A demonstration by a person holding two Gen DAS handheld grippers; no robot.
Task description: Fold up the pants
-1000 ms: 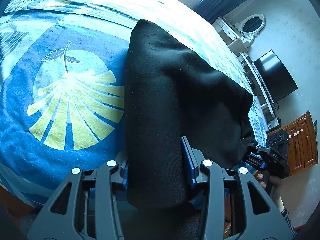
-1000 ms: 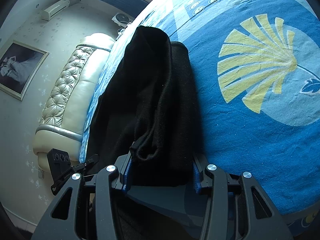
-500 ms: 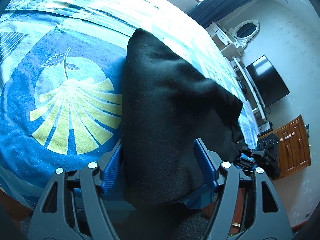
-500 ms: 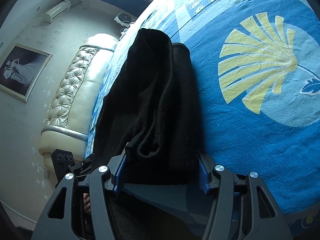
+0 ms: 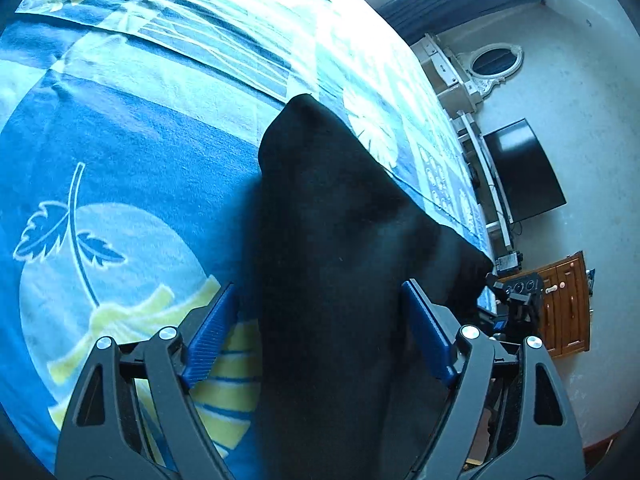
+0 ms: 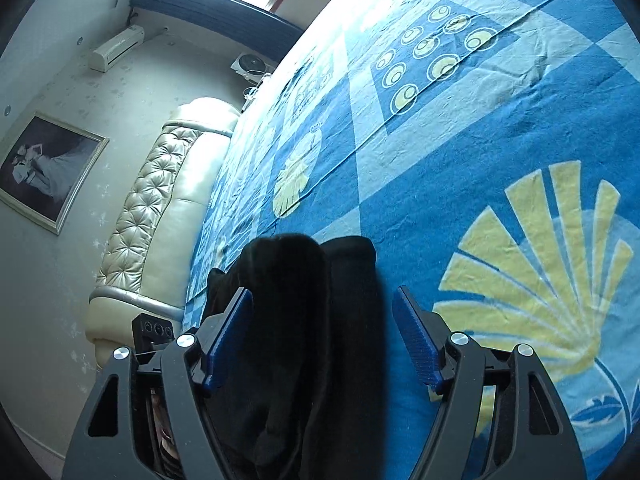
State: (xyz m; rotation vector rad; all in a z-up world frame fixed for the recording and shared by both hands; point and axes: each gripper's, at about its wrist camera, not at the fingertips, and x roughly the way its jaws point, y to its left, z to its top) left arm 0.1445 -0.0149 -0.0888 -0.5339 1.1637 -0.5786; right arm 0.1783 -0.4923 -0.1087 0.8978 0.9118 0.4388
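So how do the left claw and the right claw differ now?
In each wrist view, the left claw frames one smooth slab of the black pants; the right claw frames their bunched, doubled folds. Both are opening, with the blue pads off the cloth between them.

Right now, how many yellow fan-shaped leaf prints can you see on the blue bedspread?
2 in the right wrist view: a large fan-shaped leaf print right of the black pants, a small leaf print farther up the bedspread. Pants may hide others.

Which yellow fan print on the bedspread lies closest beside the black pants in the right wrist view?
The big yellow fan just right of the pants. The smaller fan sits farther up the bedspread, toward the headboard.
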